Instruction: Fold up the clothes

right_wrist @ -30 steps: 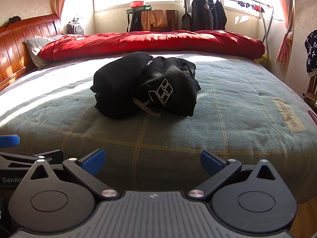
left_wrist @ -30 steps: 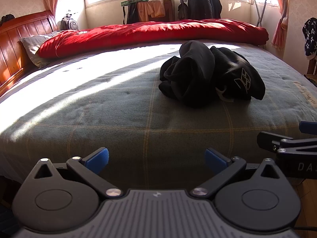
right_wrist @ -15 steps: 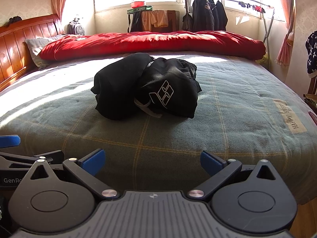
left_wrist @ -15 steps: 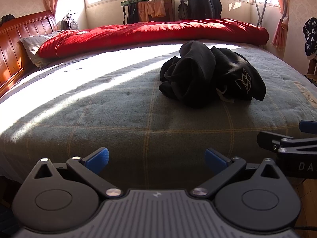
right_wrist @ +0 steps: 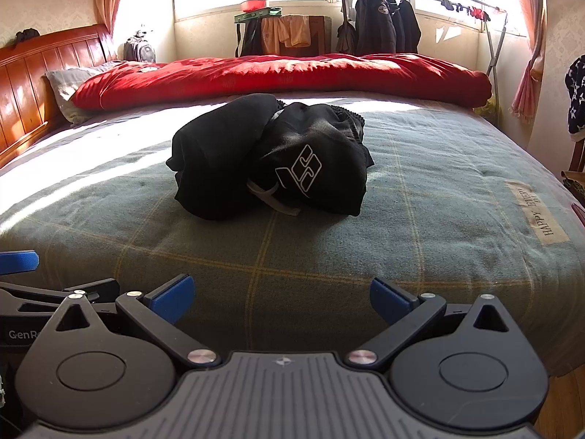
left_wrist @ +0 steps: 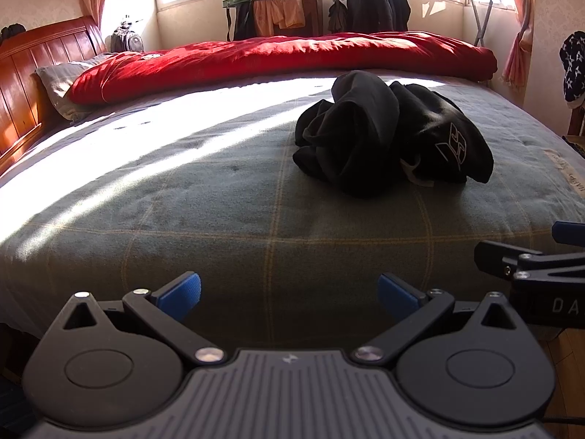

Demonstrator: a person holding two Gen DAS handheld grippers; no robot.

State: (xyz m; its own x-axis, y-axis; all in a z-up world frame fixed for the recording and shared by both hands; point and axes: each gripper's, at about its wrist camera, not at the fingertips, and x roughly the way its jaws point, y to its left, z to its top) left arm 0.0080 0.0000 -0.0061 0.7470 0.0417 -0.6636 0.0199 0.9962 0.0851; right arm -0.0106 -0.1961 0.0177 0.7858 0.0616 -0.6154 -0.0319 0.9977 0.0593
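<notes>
Crumpled black garment with a white angular logo [right_wrist: 270,161] lies bunched in a heap on the grey-green checked blanket [right_wrist: 420,197]; neither gripper touches it.

In the right wrist view the heap sits at about 12 o'clock from the right gripper [right_wrist: 280,300], well apart from its blue-padded fingertips [right_wrist: 172,298]; a pale drawstring [right_wrist: 272,201] trails from its near side. In the left wrist view the same heap [left_wrist: 387,142] sits at about 1 o'clock from the left gripper [left_wrist: 289,294]. Both grippers stand spread wide, nothing between the jaws, held at the near edge of the blanket, side by side. A rolled red quilt [right_wrist: 285,77] lies across the far side of the bed at 12 o'clock, a wooden headboard [right_wrist: 33,84] at 10 o'clock, and a clothes rack with dark jackets [right_wrist: 384,25] stands beyond, by the window.
</notes>
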